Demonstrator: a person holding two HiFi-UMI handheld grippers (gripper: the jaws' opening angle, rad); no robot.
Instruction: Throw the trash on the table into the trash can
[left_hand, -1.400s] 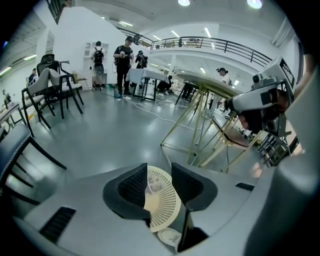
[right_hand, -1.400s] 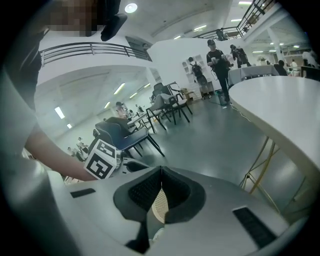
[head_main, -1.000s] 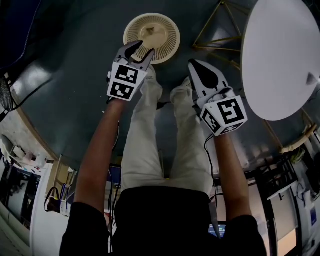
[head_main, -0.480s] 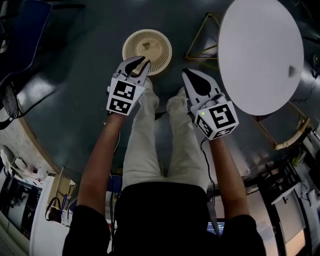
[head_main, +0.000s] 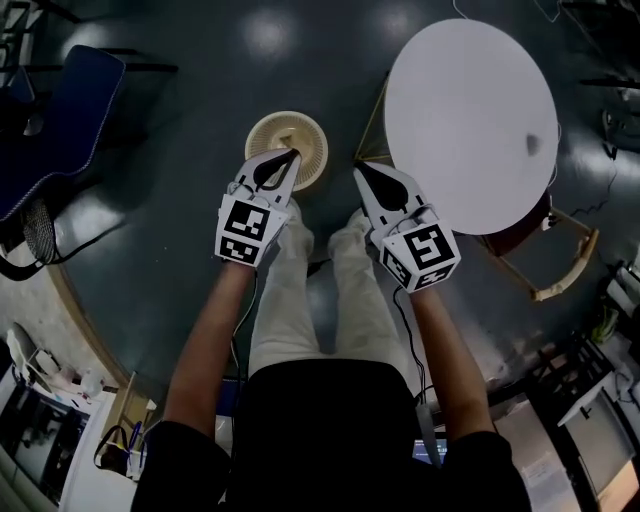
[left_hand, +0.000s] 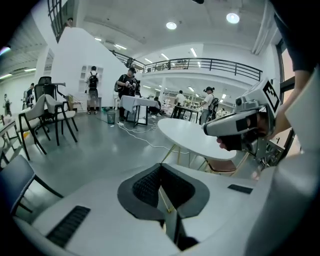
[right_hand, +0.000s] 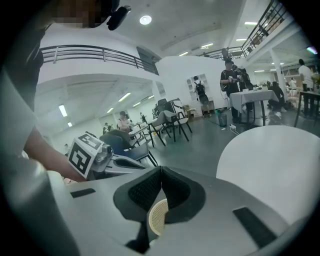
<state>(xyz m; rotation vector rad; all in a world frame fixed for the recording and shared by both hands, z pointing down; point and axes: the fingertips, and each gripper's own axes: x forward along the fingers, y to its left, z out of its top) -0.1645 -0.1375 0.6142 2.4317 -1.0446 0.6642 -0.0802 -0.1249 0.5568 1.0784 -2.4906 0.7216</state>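
The beige round trash can (head_main: 287, 150) stands on the dark floor, left of the white round table (head_main: 470, 125). A small grey piece of trash (head_main: 533, 143) lies near the table's right edge. My left gripper (head_main: 290, 155) hangs over the can's near rim; its jaws have just been closing and now stand shut with nothing between them (left_hand: 161, 165). My right gripper (head_main: 362, 170) is shut and empty, held between the can and the table's left edge. In the right gripper view the trash can (right_hand: 159, 216) shows below the shut jaws (right_hand: 161, 169).
A blue chair (head_main: 60, 110) stands at the far left. A wooden chair (head_main: 555, 260) sits under the table's right side. Desks with clutter (head_main: 40, 400) line the lower left. My legs (head_main: 300, 290) are below both grippers. People and chairs (left_hand: 50, 107) stand far off.
Both grippers have risen, so the can and table look smaller and farther away. The left jaws went from open to shut with nothing between them. The right jaws stayed shut.
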